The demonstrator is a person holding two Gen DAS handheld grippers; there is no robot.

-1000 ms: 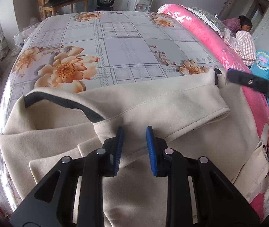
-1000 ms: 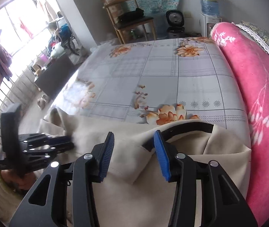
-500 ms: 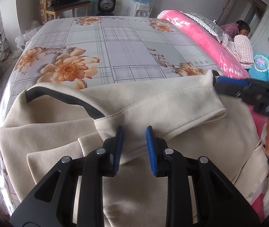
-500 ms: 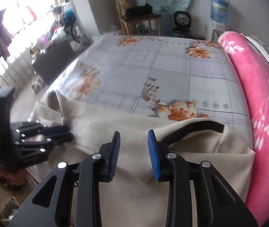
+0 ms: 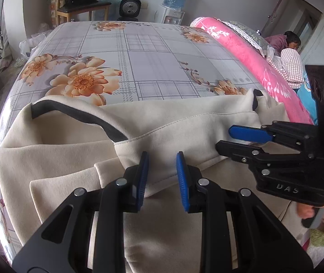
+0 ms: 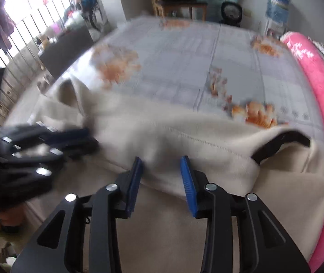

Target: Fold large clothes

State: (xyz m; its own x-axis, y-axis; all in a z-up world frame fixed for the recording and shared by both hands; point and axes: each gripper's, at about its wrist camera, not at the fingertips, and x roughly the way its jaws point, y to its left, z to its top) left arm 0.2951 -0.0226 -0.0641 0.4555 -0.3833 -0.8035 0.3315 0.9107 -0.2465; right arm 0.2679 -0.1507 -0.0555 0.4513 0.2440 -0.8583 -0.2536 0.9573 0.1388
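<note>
The bed [image 5: 139, 52], under its grey checked sheet with orange flowers, fills most of both views, and a pink blanket [image 5: 248, 54] is rolled along its right side. Across the near end lies the cream garment [image 5: 70, 157] with dark trim [image 5: 75, 116], one layer folded back over the rest so that a stitched hem runs across the middle.

Only the left wrist view is sharp. It shows the left tongs [image 5: 162, 177] a little apart, astride the folded hem, with cloth between the blue pads; I cannot tell whether they pinch it. It also shows the right tongs [image 5: 239, 138] from the side, low over the hem at the right, and a hand [image 5: 307, 209] beneath them.

The right wrist view is blurred. It shows the right tongs [image 6: 162, 182] widening over the same fold, the pads not pressing it, and the window bars [image 6: 36, 20] at the left.
</note>
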